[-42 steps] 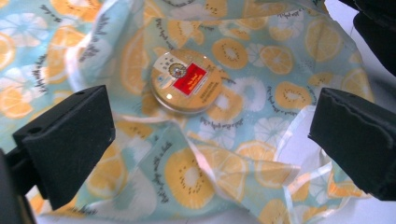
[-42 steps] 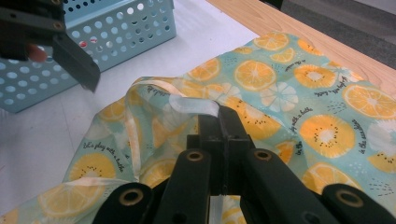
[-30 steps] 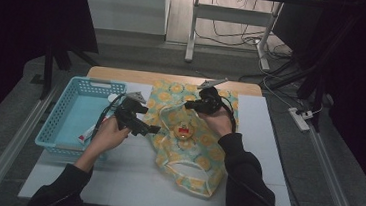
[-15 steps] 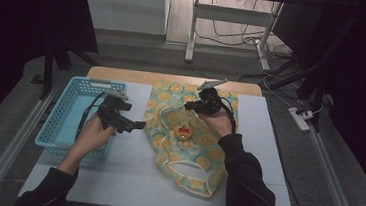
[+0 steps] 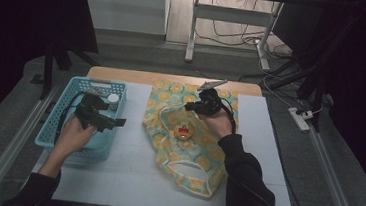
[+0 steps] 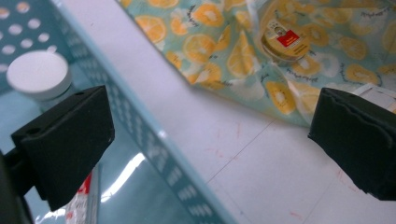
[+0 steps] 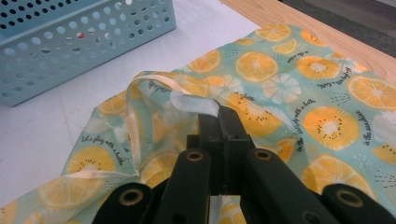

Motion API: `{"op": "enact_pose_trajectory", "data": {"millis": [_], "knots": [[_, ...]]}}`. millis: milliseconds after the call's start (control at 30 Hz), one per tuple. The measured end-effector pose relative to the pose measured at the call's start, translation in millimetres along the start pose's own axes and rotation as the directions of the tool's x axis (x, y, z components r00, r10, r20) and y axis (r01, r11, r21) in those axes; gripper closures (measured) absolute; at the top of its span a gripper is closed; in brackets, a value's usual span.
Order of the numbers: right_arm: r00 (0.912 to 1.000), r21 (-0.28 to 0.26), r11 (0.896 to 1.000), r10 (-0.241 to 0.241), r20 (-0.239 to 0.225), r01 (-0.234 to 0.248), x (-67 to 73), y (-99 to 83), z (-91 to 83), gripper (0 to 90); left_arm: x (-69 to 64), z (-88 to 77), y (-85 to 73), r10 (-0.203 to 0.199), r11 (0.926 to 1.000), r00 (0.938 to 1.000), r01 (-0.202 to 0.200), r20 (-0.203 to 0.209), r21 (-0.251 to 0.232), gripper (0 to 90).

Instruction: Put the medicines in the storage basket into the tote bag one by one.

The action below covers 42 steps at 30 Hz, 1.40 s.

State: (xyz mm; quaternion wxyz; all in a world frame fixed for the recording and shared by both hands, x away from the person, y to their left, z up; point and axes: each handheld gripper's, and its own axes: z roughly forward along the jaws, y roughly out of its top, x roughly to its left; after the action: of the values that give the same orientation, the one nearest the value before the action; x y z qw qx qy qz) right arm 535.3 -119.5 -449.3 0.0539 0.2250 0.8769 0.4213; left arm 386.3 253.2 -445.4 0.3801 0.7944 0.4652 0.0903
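Observation:
A cloth bag [image 5: 170, 107] printed with orange slices lies spread on the white table mat. My right gripper [image 5: 194, 106] is at its upper part, shut on a pale strap at the bag's rim [image 7: 191, 102] and lifting it into a fold; the closed jaws show in the right gripper view [image 7: 219, 119]. A small round tin with a red label [image 5: 183, 131] lies in the bag's opening, also visible as the tin [image 6: 282, 39]. My left gripper [image 5: 118, 123] hovers over the right wall of the blue basket [image 5: 72, 81], open and holding nothing [image 6: 210, 135].
The perforated blue basket [image 6: 140, 121] holds a white-lidded jar [image 6: 39, 74] and a clear packet with red print [image 6: 84, 196]. Bare white mat [image 5: 130, 168] lies between basket and bag. The wooden table edge [image 5: 123, 74] runs along the far side.
My left gripper has moved left, away from the bag, and now sits over the basket's right wall. The right gripper has kept its hold on the bag.

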Motion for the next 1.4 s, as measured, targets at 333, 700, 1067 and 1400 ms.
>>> {"op": "enact_pose_trajectory", "data": {"millis": [333, 700, 1067, 1400], "knots": [[1.0, 0.0, 1.0, -0.001, 0.001, 0.001, 0.1, -0.4, -0.2, 90.0, 16.8, -6.1, -14.1, -0.015, 0.9998, 0.9975, 0.016, -0.069, 0.012, 0.0], [1.0, 0.003, 1.0, 0.003, -0.003, -0.003, -0.5, -2.5, 2.3, 90.0, 41.7, 0.2, -31.5, -0.019, 0.9947, 0.9906, 0.033, -0.135, 0.098, 0.0], [1.0, 0.002, 1.0, 0.004, -0.002, -0.004, -0.3, -3.3, 1.6, 90.0, 57.5, 22.7, -33.7, 0.005, 0.9729, 0.9896, 0.028, -0.144, 0.23, 0.2], [1.0, 0.008, 1.0, 0.007, -0.004, -0.007, -1.4, -6.7, 3.0, 90.0, 67.7, 35.5, -35.1, 0.019, 0.9355, 0.9846, 0.044, -0.174, 0.351, 17.4]]}}
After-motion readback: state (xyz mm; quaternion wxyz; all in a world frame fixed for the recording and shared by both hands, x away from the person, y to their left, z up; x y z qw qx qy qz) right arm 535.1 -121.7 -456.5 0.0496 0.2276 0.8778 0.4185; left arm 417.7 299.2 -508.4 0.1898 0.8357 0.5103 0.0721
